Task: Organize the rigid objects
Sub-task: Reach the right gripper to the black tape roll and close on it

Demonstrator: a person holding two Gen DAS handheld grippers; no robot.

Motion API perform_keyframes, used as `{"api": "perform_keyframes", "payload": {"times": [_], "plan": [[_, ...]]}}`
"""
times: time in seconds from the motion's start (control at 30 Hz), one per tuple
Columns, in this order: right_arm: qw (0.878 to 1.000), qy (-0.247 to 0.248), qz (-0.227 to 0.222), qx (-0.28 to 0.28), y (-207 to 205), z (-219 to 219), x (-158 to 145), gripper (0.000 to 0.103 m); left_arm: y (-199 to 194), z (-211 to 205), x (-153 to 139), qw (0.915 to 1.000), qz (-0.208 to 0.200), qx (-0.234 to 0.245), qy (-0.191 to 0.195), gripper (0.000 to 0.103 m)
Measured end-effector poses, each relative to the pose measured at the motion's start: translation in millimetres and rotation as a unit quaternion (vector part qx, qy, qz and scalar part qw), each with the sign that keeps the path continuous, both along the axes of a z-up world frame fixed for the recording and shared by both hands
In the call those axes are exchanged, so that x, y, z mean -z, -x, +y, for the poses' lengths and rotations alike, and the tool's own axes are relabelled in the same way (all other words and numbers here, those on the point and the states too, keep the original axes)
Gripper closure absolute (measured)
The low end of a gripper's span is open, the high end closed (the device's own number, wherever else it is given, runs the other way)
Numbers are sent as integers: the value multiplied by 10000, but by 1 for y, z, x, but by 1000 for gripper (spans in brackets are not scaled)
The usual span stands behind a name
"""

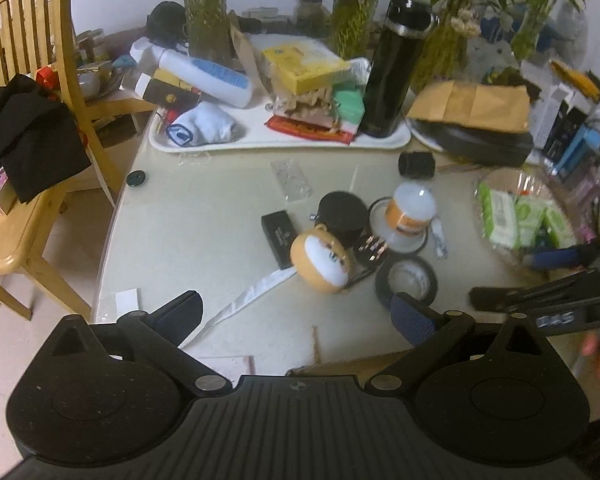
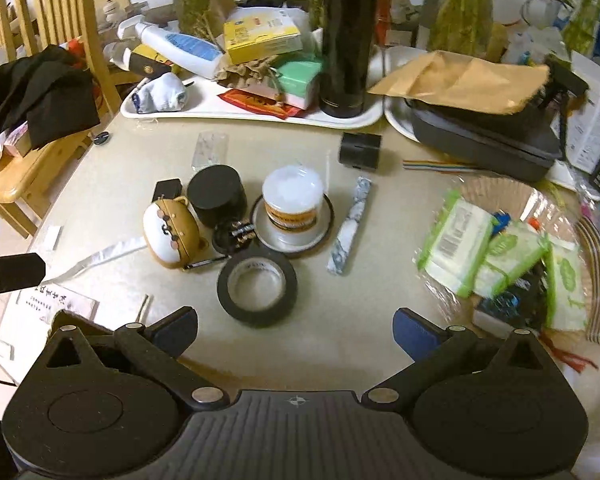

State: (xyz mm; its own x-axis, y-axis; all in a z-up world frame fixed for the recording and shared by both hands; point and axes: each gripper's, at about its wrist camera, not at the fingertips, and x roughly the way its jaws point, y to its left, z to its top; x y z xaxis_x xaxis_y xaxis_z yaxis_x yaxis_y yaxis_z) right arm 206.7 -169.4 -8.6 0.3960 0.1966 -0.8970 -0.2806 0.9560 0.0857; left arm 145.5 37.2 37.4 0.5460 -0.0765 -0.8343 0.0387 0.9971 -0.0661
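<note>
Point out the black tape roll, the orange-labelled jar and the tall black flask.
black tape roll [image 2: 257,286], right wrist view, near rim.
orange-labelled jar [image 2: 293,191], right wrist view, white lid.
tall black flask [image 1: 394,76], left wrist view, mid body.

Very little is legible. White lettering on the right gripper [image 1: 556,312], seen from the left wrist view, appears mirrored or inverted and cannot be made out. A white card [image 2: 56,300] at the table's near left edge carries printed characters, too small to decipher. A barcode shows on a green-edged wipes pack [image 2: 452,236]. The orange jar label [image 2: 292,218] is blurred.
</note>
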Motion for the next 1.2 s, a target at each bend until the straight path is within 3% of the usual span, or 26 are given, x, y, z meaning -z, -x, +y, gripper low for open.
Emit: {"api": "perform_keyframes", "payload": {"times": [0.2, 0.83, 0.93, 1.03, 1.13, 1.2], "plan": [[9997, 186, 130, -14, -18, 11, 15, 0, -8, -3, -1, 9999, 36, -80, 84, 1], [9978, 240, 577, -220, -59, 55, 73, 1, -9, 13, 0, 9992, 66, -315, -242, 1], [9968, 210, 763, -55, -66, 53, 83, 9, -9, 14, 2, 9990, 74, -357, -257, 1], [9966, 112, 816, -1, -66, 50, 91, 10, -10, 14, 3, 9989, 82, -380, -269, 1], [9961, 57, 873, -56, -65, 52, 98, 27, -11, 12, 2, 9991, 23, -324, -268, 1], [9964, 73, 844, 10, -64, 53, 98, 27, -11, 10, 3, 9991, -2, -303, -291, 1]]}}
